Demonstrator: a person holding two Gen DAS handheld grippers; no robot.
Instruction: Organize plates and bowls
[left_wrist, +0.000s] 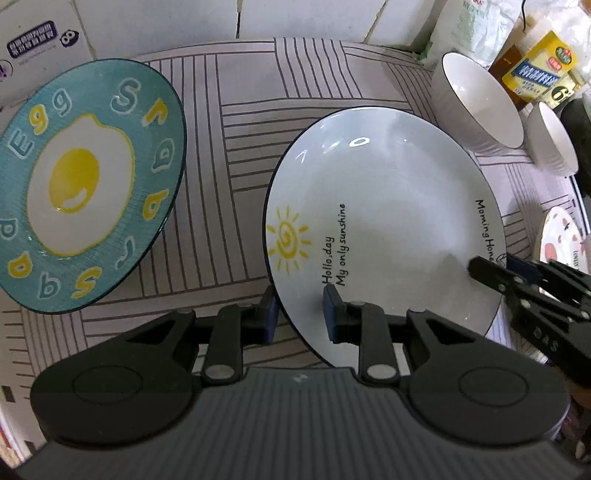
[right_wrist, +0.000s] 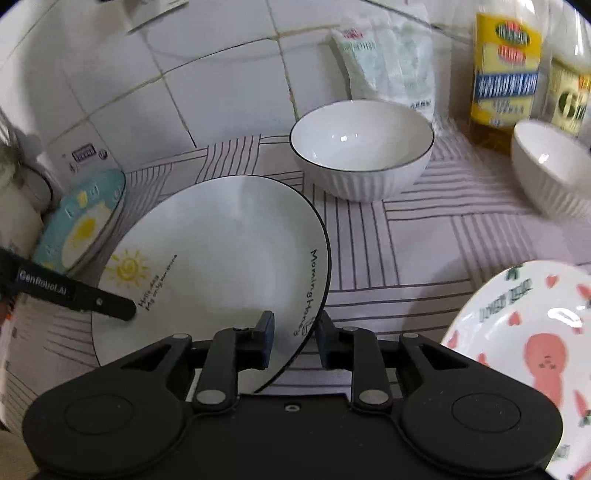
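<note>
**Both grippers astride one plate rim, pointing steeply down**

Left gripper (left_wrist: 299, 314): pitched steeply downward. Its jaws straddle the near rim of the sun plate (left_wrist: 388, 206), one finger outside the rim, the other over the plate's face. Contact of the pads cannot be confirmed.

Right gripper (right_wrist: 295, 336): angled downward, less steeply. Its jaws straddle the opposite rim with a visible gap on both sides of the edge; the pads do not press on it.
</note>
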